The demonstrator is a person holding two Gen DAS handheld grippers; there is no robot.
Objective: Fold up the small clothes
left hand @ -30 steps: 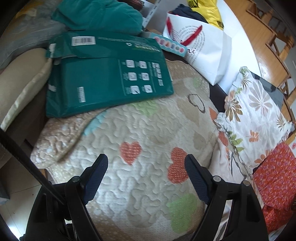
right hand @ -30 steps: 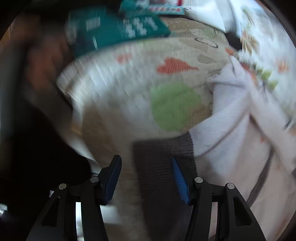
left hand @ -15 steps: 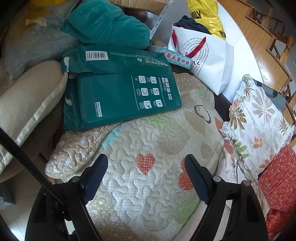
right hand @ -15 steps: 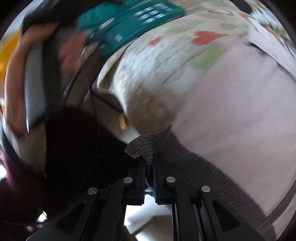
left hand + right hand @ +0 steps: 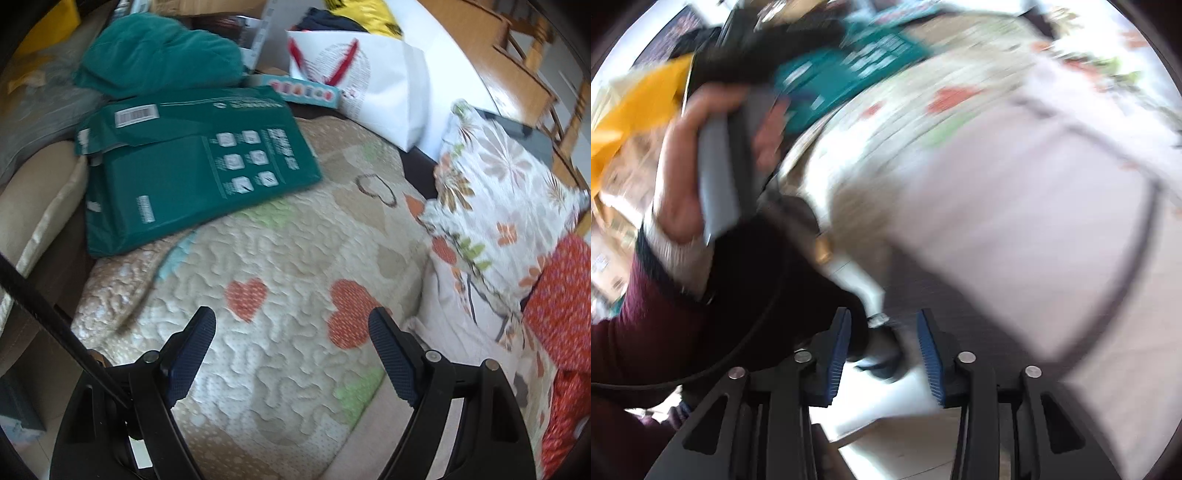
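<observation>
The left gripper (image 5: 291,354) hung over the quilt (image 5: 280,258) with its fingers wide apart and nothing between them, as in the earlier frames. Its view had dropped back toward the quilt since half a second before: the orange hearts sat larger and lower, and the green package (image 5: 192,166) lay near the quilt's far left corner, as before. A white bag (image 5: 373,81) stood past the far edge, and a floral pillow (image 5: 506,192) lay along the right edge.

The right gripper (image 5: 882,347) had changed most. Half a second before, its fingers were clamped on the grey ribbed hem of the garment (image 5: 1034,221); now they stood apart with the hem out of them. The pale garment, edged with a dark seam, lay spread over the near right part of the quilt, its grey hem (image 5: 923,295) at the near edge just beyond the fingertips. This view was heavily blurred. At the left of it a hand (image 5: 683,184) gripped the other gripper's handle, above a maroon sleeve (image 5: 646,332).
</observation>
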